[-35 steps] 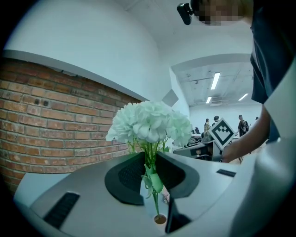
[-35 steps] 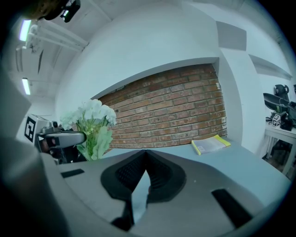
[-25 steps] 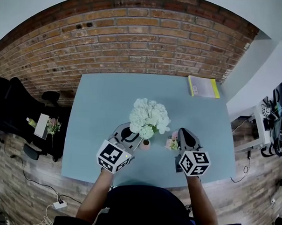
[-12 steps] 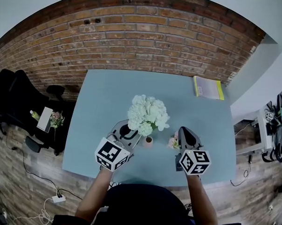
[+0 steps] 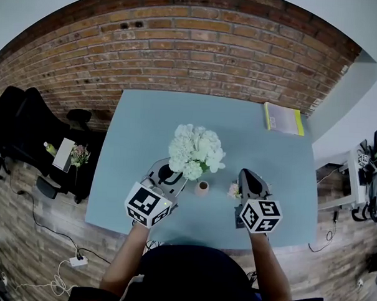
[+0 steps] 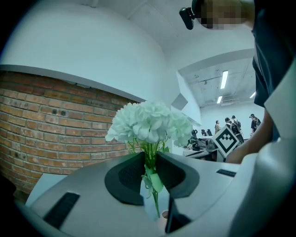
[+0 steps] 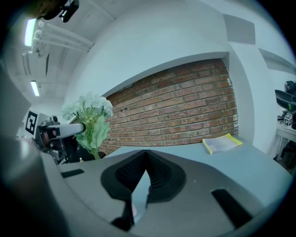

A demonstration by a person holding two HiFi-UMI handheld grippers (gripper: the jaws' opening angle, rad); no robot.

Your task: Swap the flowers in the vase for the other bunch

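Nearest us, both forearms reach forward from the bottom edge of the head view, each hand behind its marker cube. We see the left gripper (image 5: 182,178) held level and angled right toward the middle of the table (image 5: 145,132). Its jaws stand narrow, clamped on the green stems of the white flowers (image 5: 196,150), with the blooms just above the jaw tips. The small pink vase (image 5: 202,188) stands right below that bunch. We can't tell if the stem ends are inside it.

The right gripper (image 5: 243,174) tips slightly down, jaws closed tip to tip. The pink flowers (image 5: 234,190) lie on the table just beside it, on the vase side. We can't tell if it touches them.

Farther back, a yellow book (image 5: 283,118) lies at the far right corner of the table. A brick wall (image 5: 199,53) stands behind.
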